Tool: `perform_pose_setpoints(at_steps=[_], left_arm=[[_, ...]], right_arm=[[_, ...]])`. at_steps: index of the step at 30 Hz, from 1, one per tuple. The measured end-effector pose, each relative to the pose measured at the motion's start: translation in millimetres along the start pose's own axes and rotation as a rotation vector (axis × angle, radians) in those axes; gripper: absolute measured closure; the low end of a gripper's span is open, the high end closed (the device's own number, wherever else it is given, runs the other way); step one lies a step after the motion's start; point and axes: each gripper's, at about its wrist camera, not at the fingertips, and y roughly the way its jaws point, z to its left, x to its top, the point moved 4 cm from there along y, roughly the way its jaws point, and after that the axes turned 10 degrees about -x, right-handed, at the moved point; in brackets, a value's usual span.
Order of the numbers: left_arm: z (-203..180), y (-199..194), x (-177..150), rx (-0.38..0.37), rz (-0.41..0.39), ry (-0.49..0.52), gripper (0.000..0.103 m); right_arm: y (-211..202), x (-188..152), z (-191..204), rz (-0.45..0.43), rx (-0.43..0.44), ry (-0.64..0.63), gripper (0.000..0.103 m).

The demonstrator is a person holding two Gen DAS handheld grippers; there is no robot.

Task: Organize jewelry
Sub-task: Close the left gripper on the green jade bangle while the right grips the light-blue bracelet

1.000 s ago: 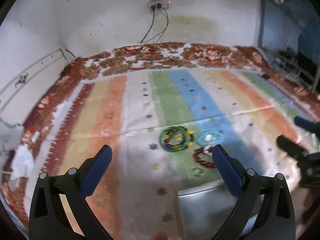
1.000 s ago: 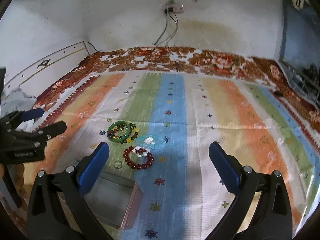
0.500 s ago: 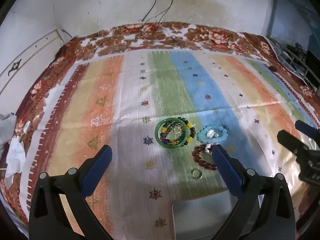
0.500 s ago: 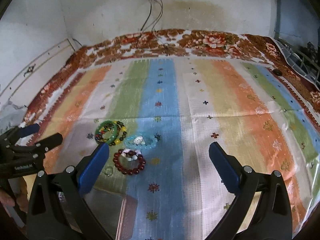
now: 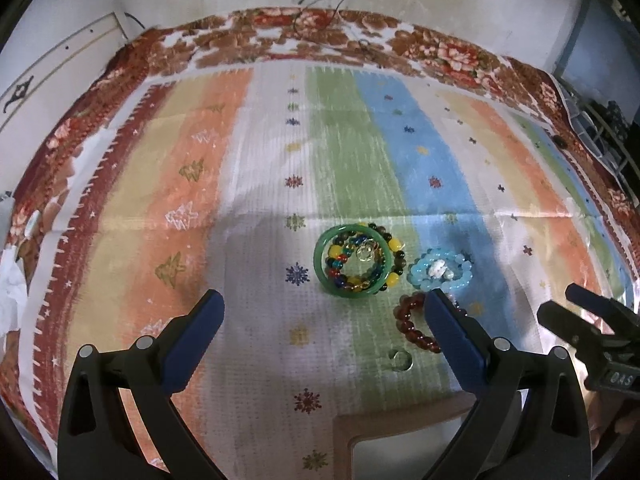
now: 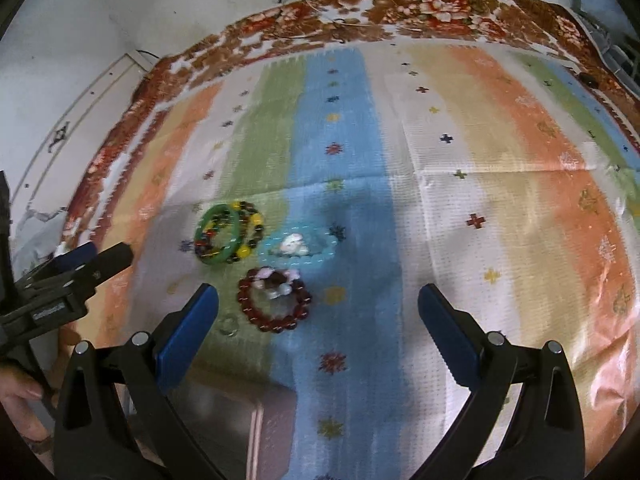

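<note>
So nothing's picked up yet, looks like the approach stage. Left gripper [image 5: 322, 310] and right gripper [image 6: 318, 304] both hang spread wide and empty over the striped mat [image 5: 520, 184]. The bracelets [image 5: 354, 258] sit mid-mat, the box [image 5: 400, 416] by the near edge. Next: close on one bracelet.

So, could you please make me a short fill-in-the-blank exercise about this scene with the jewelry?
1. The multicolored beads lie inside and under the ____ bangle.
2. The dark red bracelet lies nearer the camera than the pale ____ bracelet.
3. Both tools, left and right, are ____ and hold nothing.
4. The small clear ring lies on the ____ stripe.

Missing words: green; blue; open; green
</note>
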Motion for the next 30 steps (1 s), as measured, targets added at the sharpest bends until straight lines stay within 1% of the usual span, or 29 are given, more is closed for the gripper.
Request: perform_pose_setpoints(at_steps=[5, 9, 11, 12, 14, 17, 18, 20, 24, 25, 26, 28, 30], left_arm=[[2, 6, 3, -0.007, 0.009, 0.001, 0.006], [2, 16, 7, -0.033, 0.032, 0.000, 0.007], [4, 25, 8, -0.035, 0.056, -0.007, 0.014], [5, 29, 9, -0.031, 0.067, -0.009, 0.016], [9, 37, 9, -0.023, 0.088, -0.012, 0.025], [17, 49, 10, -0.018, 0.119, -0.034, 0.033], [20, 53, 11, -0.014, 0.126, -0.043, 0.035], [25, 59, 12, -0.015, 0.138, -0.055, 0.042], [32, 70, 14, -0.015, 0.158, -0.077, 0.048], [33, 74, 15, -0.016, 0.165, -0.080, 0.051], [33, 76, 15, -0.017, 0.169, -0.082, 0.053], [34, 83, 16, -0.016, 0.182, -0.084, 0.054], [35, 88, 17, -0.012, 0.191, -0.083, 0.055]], right_arm=[[10, 7, -2, 0.027, -0.040, -0.007, 0.005], [24, 10, 0, 0.076, -0.029, 0.001, 0.005], [32, 12, -1, 0.101, -0.023, 0.014, 0.005], [35, 14, -1, 0.108, -0.021, 0.019, 0.005], [41, 17, -1, 0.118, -0.025, 0.026, 0.005], [49, 20, -1, 0.130, -0.027, 0.031, 0.005], [52, 21, -1, 0.137, -0.025, 0.032, 0.007], [58, 22, 0, 0.157, -0.019, 0.036, 0.015], [71, 23, -1, 0.188, -0.011, 0.056, 0.016], [73, 24, -1, 0.193, -0.011, 0.059, 0.018], [76, 25, -2, 0.201, -0.008, 0.066, 0.023], [83, 26, -4, 0.222, 0.000, 0.084, 0.027], [88, 26, -5, 0.238, 0.006, 0.098, 0.029]])
